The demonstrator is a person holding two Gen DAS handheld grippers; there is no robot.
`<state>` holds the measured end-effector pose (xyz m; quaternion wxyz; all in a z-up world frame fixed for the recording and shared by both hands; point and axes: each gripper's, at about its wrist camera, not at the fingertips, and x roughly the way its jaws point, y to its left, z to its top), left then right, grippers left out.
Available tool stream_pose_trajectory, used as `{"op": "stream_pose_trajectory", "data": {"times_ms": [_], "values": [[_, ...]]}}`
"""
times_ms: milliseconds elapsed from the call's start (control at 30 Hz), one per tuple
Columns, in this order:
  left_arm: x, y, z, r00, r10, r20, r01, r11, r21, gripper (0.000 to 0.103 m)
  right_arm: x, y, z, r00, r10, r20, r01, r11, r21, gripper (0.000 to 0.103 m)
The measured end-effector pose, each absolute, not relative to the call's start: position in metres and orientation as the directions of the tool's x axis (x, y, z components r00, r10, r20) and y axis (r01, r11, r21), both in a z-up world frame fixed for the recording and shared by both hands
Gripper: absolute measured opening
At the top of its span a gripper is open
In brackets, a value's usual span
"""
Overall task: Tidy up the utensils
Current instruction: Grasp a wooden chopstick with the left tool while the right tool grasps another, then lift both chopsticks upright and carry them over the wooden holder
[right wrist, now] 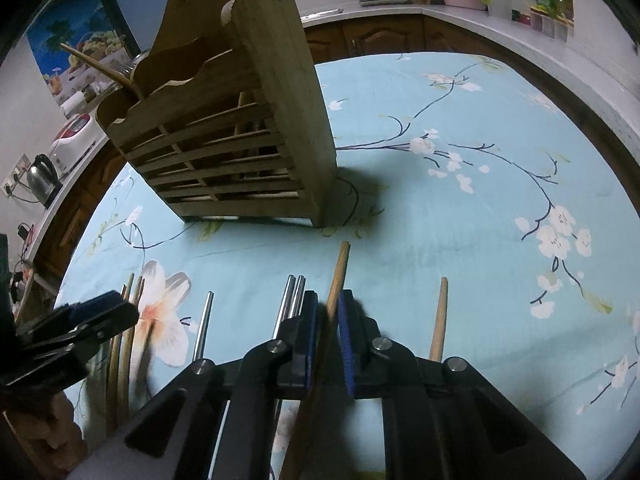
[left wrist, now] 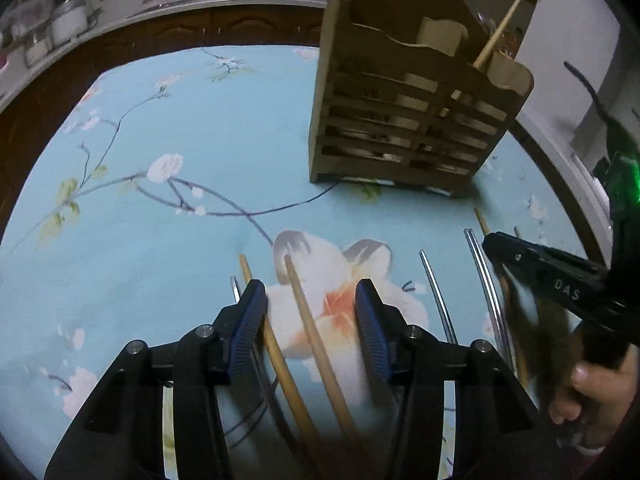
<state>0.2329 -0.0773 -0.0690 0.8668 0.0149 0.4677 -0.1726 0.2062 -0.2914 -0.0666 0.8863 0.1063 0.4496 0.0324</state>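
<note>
Gripping a wooden chopstick [right wrist: 336, 280], the right gripper [right wrist: 328, 312] faces the wooden holder [right wrist: 240, 128] ahead, open tablecloth [right wrist: 460, 240] rightward. Left gripper [left wrist: 310, 300], jaws apart, straddles two wooden chopsticks [left wrist: 304, 312]; "DAS" marks the right gripper's finger.

A light-blue flowered tablecloth [right wrist: 460, 240] is covering the table; dark wooden cabinets [right wrist: 384, 36] under a pale worktop [right wrist: 500, 24] are curving behind it.

- wooden chopsticks [left wrist: 308, 332] lower ends hidden behind left gripper [left wrist: 310, 300]
- right gripper [left wrist: 492, 246] motion-blurred at frame edge
- holder [right wrist: 224, 128] contents mostly obscured by slats
</note>
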Motion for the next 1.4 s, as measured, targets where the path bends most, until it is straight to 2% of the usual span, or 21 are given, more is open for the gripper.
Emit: {"op": "stream_pose_trajectory", "data": {"times_ms": [200,400,433,467,567,867,1233,1400], "values": [[0.24,-0.093,-0.071,0.476,-0.241,-0.846,0.354,0.933,-0.067,0.022,0.209,-0.291,-0.068,0.594,0.155,-0.789,0.034,0.976,0.217,0.011],[0.236,-0.097,-0.073,0.49,-0.224,-0.843,0.398,0.917,-0.013,0.02,0.208,-0.292,-0.069,0.596,0.157,-0.787,0.035,0.975,0.221,0.01],[0.235,-0.095,-0.073,0.494,-0.236,-0.837,0.399,0.916,-0.023,0.018,0.208,-0.291,-0.069,0.597,0.151,-0.788,0.034,0.976,0.213,0.01],[0.234,-0.095,-0.073,0.497,-0.243,-0.833,0.399,0.917,-0.029,0.009,0.208,-0.29,-0.069,0.598,0.147,-0.788,0.032,0.978,0.207,0.009],[0.233,-0.091,-0.072,0.483,-0.279,-0.83,0.387,0.918,-0.083,0.005,0.206,-0.288,-0.068,0.599,0.161,-0.785,0.026,0.975,0.22,0.006],[0.201,-0.075,-0.025,0.531,-0.382,-0.757,0.41,0.897,-0.165,0.004,0.173,-0.296,-0.027,0.673,0.225,-0.705,-0.012,0.956,0.294,0.006],[0.159,-0.042,0.062,0.614,-0.527,-0.587,0.443,0.846,-0.297,0.004,0.134,-0.296,0.041,0.773,0.253,-0.582,-0.066,0.944,0.323,0.006],[0.149,-0.038,0.079,0.644,-0.529,-0.553,0.452,0.846,-0.284,0.004,0.124,-0.29,0.064,0.803,0.251,-0.54,-0.093,0.948,0.303,0.006]]}}
